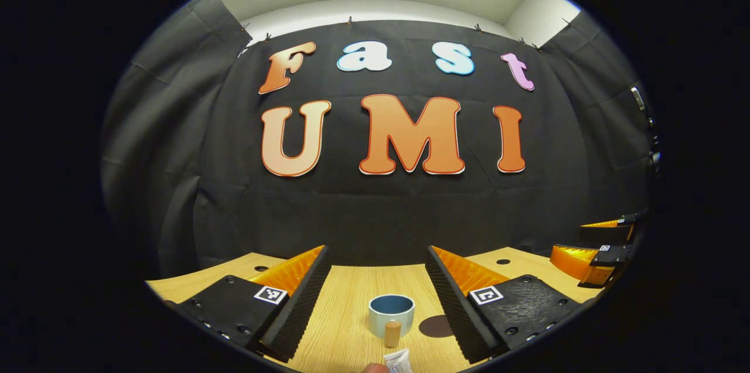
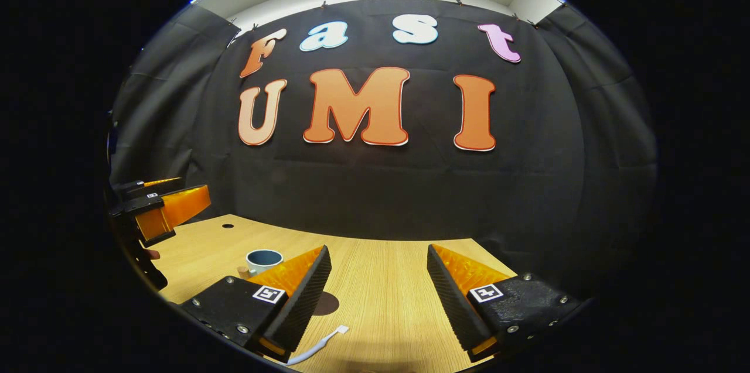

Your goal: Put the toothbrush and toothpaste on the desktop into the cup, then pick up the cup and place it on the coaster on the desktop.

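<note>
In the left gripper view, the left tool (image 1: pixel 378 279) hangs above the wooden bench (image 1: pixel 345 314) with its fingers spread wide and nothing between them. Straight ahead between the fingers stands the cup (image 1: pixel 391 313), pale outside and blue inside, upright on the bench. Just in front of it lies a small tan cylinder (image 1: pixel 392 333), perhaps a cork stopper, though it is too small to be sure. The toothpaste (image 1: pixel 398 361) lies nearer still, at the bottom edge. The dark round coaster (image 1: pixel 436 326) sits just right of the cup, apart from it. The right tool (image 1: pixel 597 250) shows at the far right edge.

In the right gripper view, the right tool (image 2: pixel 378 279) is likewise wide apart and empty. The cup (image 2: pixel 264 260) stands off to the left, beyond its left finger; the coaster (image 2: pixel 326 304) peeks out beside that finger. The white toothbrush (image 2: pixel 319 346) lies near the bottom. The left tool (image 2: pixel 164 209) hovers at the far left.
</note>
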`<state>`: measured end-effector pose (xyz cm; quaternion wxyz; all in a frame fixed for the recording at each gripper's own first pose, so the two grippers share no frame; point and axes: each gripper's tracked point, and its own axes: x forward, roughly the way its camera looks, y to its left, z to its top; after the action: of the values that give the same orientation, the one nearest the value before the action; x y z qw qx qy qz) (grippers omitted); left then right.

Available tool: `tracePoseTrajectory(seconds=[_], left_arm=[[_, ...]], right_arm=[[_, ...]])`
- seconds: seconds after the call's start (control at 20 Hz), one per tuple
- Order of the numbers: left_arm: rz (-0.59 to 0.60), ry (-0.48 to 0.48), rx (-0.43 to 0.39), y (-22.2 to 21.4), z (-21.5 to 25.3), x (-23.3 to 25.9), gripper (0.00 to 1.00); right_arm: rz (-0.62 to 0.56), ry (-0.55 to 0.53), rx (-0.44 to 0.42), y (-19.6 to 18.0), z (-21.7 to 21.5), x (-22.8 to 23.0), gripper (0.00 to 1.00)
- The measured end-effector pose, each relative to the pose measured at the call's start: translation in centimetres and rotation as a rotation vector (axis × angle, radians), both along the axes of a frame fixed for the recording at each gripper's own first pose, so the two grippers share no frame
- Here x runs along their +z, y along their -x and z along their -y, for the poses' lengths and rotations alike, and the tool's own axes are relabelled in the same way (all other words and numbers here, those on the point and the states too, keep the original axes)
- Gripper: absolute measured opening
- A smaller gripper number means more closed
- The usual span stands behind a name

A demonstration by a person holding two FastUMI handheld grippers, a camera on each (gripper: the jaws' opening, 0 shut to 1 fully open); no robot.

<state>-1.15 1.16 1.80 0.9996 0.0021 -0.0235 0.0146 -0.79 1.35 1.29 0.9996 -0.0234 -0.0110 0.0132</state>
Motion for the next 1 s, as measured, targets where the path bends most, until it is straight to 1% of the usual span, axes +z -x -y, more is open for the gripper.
tracePoseTrajectory(seconds=[0.1,0.15,0.2,0.25,0.3,0.45,0.75,1.0], left_arm=[[-0.039,0.003,-0.003,-0.1,-0.1,-1.1,0.97],[-0.064,0.003,-0.001,0.0,-0.2,-1.8,1.00],[-0.089,0.005,0.000,0.0,-0.2,-2.4,0.97],[-0.109,0.011,-0.004,0.1,-0.2,-3.0,1.00],[-0.128,0.015,-0.007,0.3,-0.1,-3.4,0.97],[-0.183,0.019,-0.007,0.6,-0.3,-4.9,0.98],[-0.306,0.025,-0.002,1.7,-0.5,-8.5,0.97],[-0.395,0.004,-0.012,2.6,-0.4,-11.4,0.97]], right_arm=[[-0.022,0.003,0.002,0.1,-0.1,-0.7,0.99],[-0.036,0.003,0.004,0.1,-0.2,-1.0,0.99],[-0.051,0.000,0.009,0.2,-0.5,-1.5,0.99],[-0.071,-0.005,0.014,0.2,-0.7,-2.0,0.99],[-0.090,-0.011,0.021,0.3,-0.9,-2.5,0.99],[-0.149,-0.014,0.044,0.6,-1.8,-4.1,0.99],[-0.259,-0.022,0.065,1.1,-3.1,-7.3,0.99],[-0.367,-0.023,0.078,1.5,-4.2,-10.7,0.97]])
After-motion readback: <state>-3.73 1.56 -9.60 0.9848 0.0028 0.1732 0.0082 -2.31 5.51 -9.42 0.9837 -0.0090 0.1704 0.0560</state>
